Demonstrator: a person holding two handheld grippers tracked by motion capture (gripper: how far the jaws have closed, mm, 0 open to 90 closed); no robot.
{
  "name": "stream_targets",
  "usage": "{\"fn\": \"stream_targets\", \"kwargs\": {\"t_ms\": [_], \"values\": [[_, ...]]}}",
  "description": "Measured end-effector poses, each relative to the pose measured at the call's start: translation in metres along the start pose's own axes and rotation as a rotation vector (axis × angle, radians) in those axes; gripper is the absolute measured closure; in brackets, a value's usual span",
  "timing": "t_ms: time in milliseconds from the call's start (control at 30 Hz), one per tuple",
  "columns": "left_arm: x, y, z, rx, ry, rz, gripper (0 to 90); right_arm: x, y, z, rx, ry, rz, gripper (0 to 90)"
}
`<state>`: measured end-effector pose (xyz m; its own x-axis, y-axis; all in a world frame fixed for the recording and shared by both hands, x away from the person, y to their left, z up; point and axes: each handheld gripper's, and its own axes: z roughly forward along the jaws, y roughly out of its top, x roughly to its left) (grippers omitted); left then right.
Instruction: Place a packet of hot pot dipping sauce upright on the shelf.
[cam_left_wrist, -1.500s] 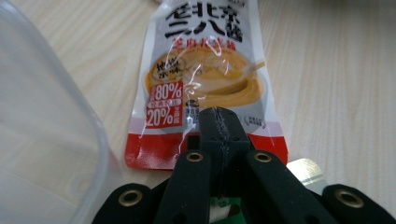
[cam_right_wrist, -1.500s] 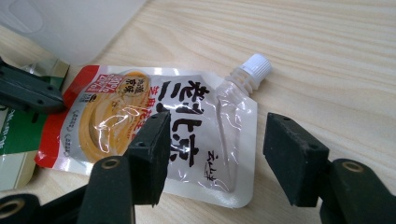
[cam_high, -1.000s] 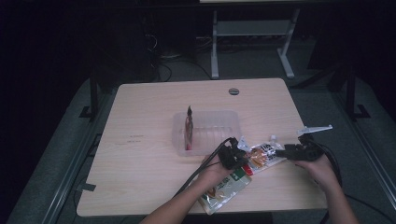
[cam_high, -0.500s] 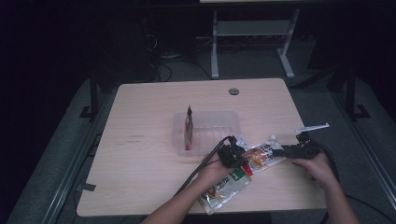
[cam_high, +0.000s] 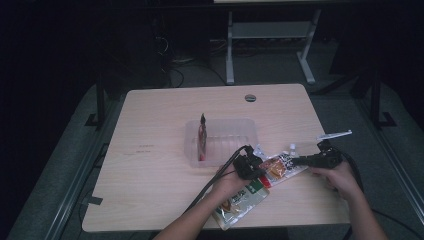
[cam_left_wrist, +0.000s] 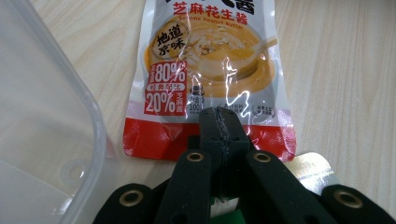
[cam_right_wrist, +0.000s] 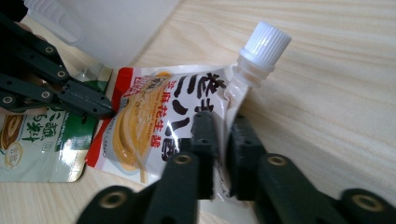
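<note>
- sauce pouch with the red bottom band and white screw cap lies flat on the worktop, at about 4 o'clock from the clear plastic tray and just beside its near right corner.
- my left tongs are pressed together on the pouch's red bottom edge; in the left gripper view the two black tips meet right over that band, with the tray's rim at 9 o'clock.
- my right tongs pinch the pouch near its top, just below the spout; the cap sticks out at 1 o'clock from the tips in the right gripper view.
- from the high view i see the left tongs at 9 o'clock of the pouch and the right tongs at 3 o'clock, one at each end of it.
- a green pouch lies under my left hand, at 7 o'clock from the sauce pouch, and touches it.
- one dark packet stands upright in the left end of the tray.
</note>
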<state>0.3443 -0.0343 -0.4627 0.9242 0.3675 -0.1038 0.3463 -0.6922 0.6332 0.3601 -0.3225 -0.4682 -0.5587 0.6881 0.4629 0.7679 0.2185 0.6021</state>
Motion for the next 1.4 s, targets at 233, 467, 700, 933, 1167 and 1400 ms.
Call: {"fn": "stream_targets", "kwargs": {"t_ms": [233,467,700,933,1167,1400], "values": [[-0.001,0.000,0.000,0.000,0.005,0.000,90.0,0.008,0.000,-0.005,-0.006,-0.011,-0.069,89.6],[0.000,-0.001,0.000,-0.009,-0.005,-0.014,89.7,0.012,0.001,-0.013,-0.048,0.027,-0.095,90.0],[-0.002,-0.002,-0.006,-0.009,-0.010,-0.003,70.7,0.021,0.005,-0.024,-0.099,0.038,-0.119,90.0],[-0.001,-0.009,-0.029,-0.042,-0.049,0.005,60.5,0.028,0.010,-0.039,-0.176,0.024,-0.135,90.0],[0.000,-0.019,-0.062,-0.069,-0.076,0.010,51.7,0.036,0.016,-0.049,-0.227,0.006,-0.147,90.0],[-0.003,-0.037,-0.099,-0.077,-0.095,0.034,46.6,0.041,0.020,-0.057,-0.267,0.004,-0.133,90.0]]}}
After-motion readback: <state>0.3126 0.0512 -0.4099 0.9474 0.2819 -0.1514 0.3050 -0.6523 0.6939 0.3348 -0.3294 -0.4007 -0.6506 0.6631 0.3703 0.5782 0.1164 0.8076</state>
